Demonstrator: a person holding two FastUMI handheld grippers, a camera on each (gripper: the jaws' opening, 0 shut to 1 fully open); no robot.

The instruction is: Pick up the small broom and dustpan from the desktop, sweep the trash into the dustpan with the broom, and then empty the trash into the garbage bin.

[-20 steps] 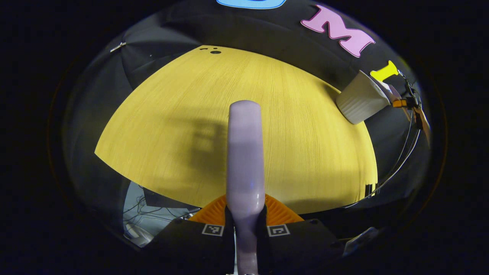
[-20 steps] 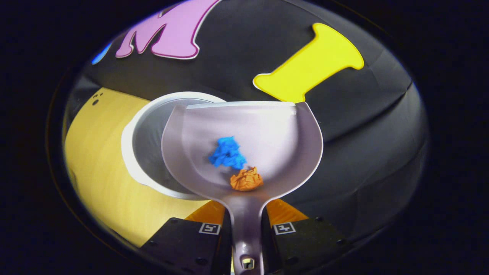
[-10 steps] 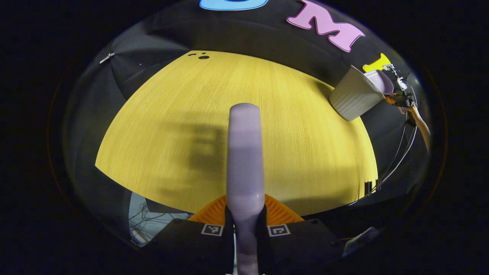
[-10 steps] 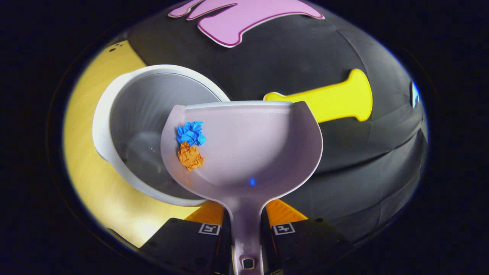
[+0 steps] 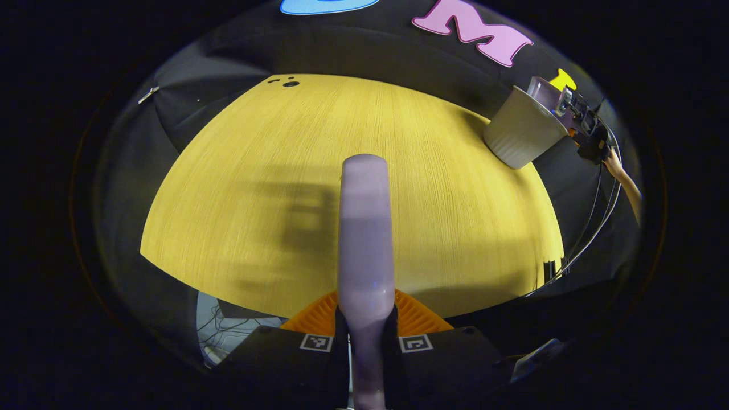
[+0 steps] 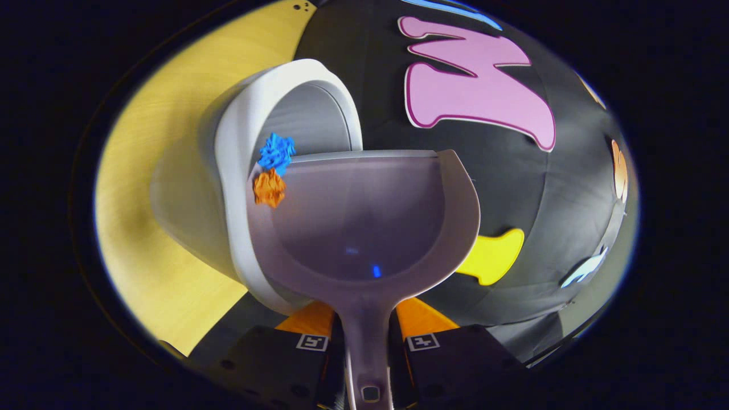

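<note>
The lilac dustpan tilts sideways over the white garbage bin. Blue scrap and orange scrap cling at its lower edge. The lilac broom points away from the bin.

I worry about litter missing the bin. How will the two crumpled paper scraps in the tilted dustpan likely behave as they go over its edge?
The blue scrap and orange scrap look like light crumpled paper, so they will probably tumble rather than slide. They sit at the dustpan corner over the bin mouth, so they likely land inside, though one might bounce.
</note>
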